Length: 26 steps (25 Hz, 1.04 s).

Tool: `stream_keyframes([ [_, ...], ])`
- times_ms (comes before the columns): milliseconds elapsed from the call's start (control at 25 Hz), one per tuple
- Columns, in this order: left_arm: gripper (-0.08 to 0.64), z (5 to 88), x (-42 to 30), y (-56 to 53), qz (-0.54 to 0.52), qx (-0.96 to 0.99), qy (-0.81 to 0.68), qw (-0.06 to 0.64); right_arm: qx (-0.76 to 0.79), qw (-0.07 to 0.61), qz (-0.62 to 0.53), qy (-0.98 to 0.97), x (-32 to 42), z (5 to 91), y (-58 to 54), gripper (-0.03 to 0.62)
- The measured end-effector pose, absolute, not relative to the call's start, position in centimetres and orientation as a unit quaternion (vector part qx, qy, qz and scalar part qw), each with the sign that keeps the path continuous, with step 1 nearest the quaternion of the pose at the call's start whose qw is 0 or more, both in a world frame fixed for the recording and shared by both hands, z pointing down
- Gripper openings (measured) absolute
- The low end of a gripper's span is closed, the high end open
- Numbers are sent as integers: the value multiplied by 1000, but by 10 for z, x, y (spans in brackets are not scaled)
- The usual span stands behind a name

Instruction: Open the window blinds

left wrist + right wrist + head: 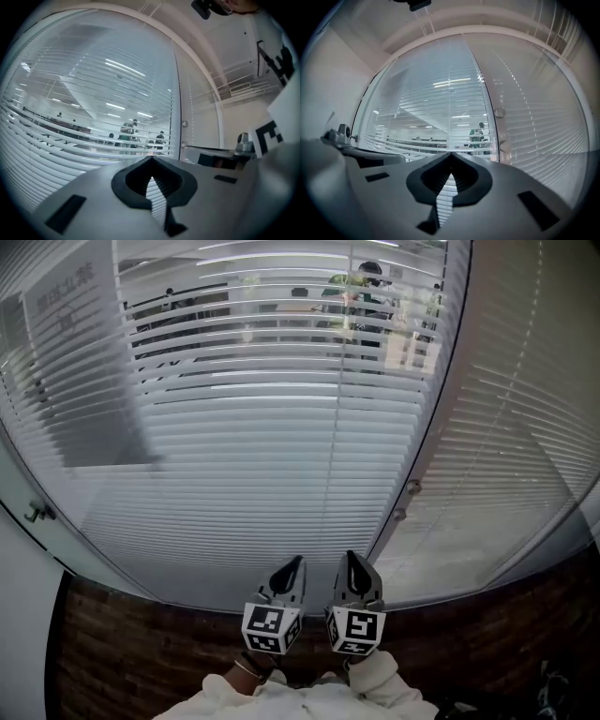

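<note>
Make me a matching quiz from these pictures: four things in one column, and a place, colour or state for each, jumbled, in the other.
Things:
1. blinds
2. right gripper
3. brick surface
4. person in green

Descriptions:
a. standing beyond the blinds
b. dark reddish-brown, below the blinds
c. shut, nothing in it
d. white slats, lowered

Pairs: 1-d, 2-c, 3-b, 4-a
</note>
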<state>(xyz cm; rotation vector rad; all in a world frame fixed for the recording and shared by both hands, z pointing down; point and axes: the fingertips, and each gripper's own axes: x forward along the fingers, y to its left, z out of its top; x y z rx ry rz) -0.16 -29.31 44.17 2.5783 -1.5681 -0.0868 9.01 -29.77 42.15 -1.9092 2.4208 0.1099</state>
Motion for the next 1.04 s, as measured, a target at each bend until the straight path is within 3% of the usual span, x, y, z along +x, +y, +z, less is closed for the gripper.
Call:
stream_keyframes([
  [1040,-2,439,17,-300,-41,857,-510,63,-635,46,48,770,109,410,-300,11],
])
